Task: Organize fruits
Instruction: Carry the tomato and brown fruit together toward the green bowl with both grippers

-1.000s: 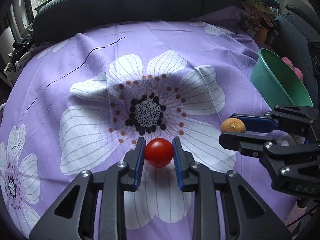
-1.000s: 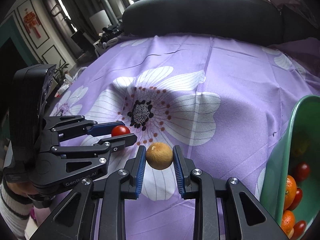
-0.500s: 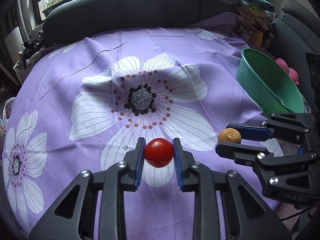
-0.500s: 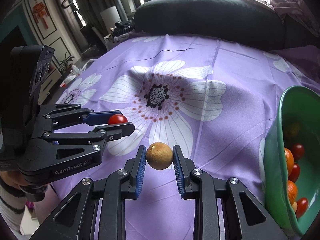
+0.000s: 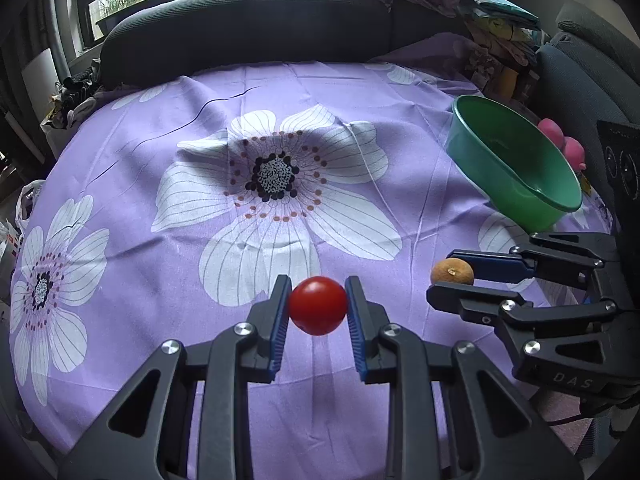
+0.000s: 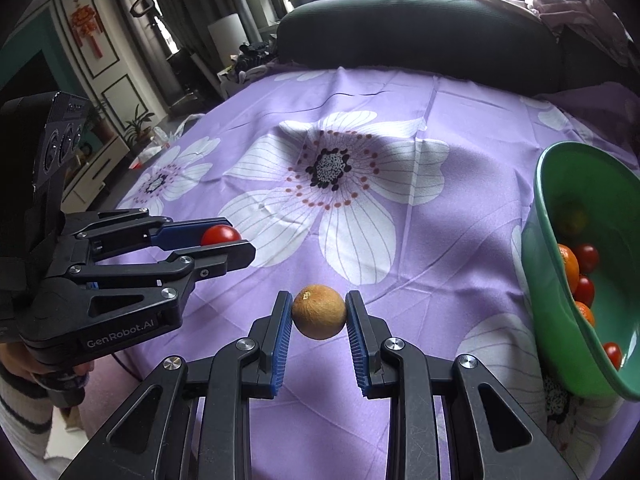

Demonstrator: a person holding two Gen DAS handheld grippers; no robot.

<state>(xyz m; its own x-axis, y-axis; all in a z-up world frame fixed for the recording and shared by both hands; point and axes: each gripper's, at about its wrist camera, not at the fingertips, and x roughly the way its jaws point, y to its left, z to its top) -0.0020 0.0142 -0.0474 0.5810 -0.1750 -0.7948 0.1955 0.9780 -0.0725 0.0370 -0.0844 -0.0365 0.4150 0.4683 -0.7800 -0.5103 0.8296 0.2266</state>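
You can read "GenRobot.AI" on your left gripper (image 6: 228,246) body — and "DAS" on your right gripper (image 5: 452,280) body, near right.

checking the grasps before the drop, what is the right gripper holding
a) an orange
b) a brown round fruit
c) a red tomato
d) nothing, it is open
b: the right gripper is shut on the brown fruit, held above the cloth; the tomato is in the left gripper, and the oranges lie in the bowl.
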